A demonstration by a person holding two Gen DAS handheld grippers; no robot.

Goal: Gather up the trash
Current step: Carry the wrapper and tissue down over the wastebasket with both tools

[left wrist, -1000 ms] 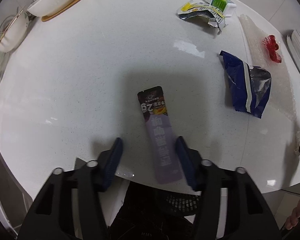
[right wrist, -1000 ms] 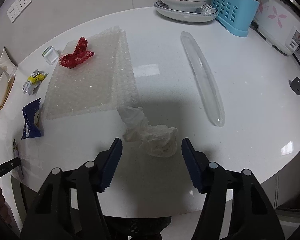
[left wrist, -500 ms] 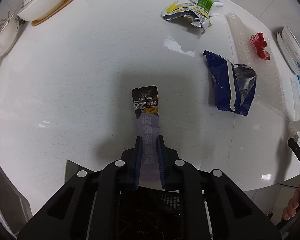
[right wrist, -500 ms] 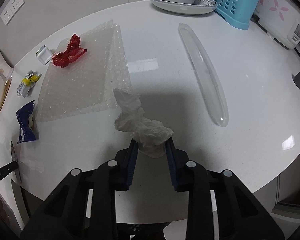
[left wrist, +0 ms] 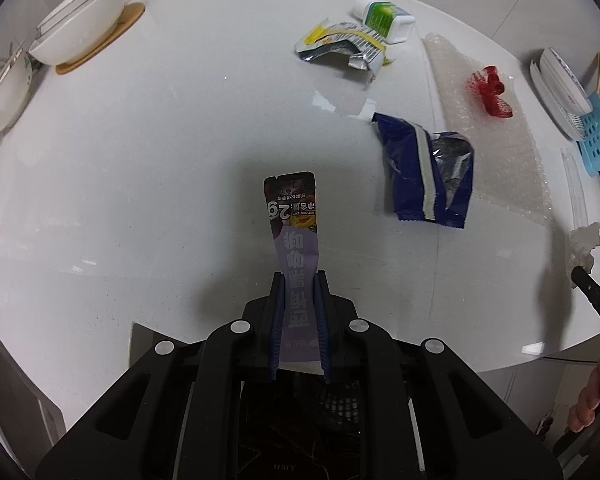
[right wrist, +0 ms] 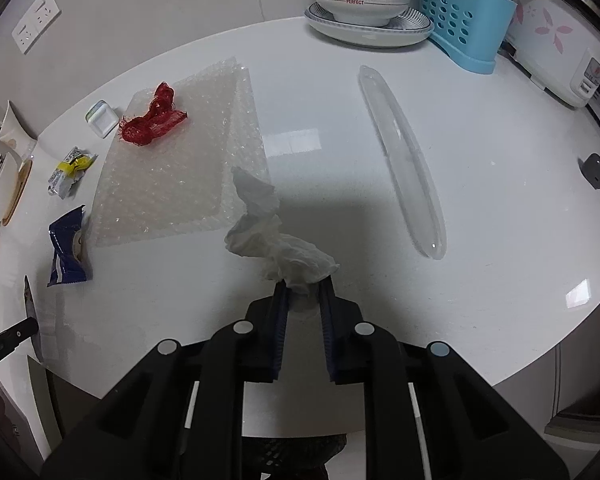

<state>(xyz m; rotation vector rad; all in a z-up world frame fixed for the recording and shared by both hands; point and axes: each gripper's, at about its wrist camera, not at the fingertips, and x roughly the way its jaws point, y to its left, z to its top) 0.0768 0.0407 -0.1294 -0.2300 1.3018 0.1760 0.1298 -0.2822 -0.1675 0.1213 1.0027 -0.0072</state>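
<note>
A white speckled round table (right wrist: pixel 480 208) in a kitchen corner carries the litter, with a dark mesh bin just below its near edge, under both grippers. The left gripper (left wrist: pixel 299 280) has its jaws pressed tight on a purple sachet (left wrist: pixel 294 236), lifted clear of the table near that edge; the right gripper (right wrist: pixel 303 286) is closing on a crumpled tissue (right wrist: pixel 268 236), pads already biting its lower end. To finish well, I judge each should keep its pinch firm, clear the edge and release only above the bin, since both pieces are light and may cling. The sachet reads "2g" and "NET CONTENT" beside Chinese characters; the bowl (right wrist: pixel 360 0) at the table's far side reads "PERFECT".
</note>
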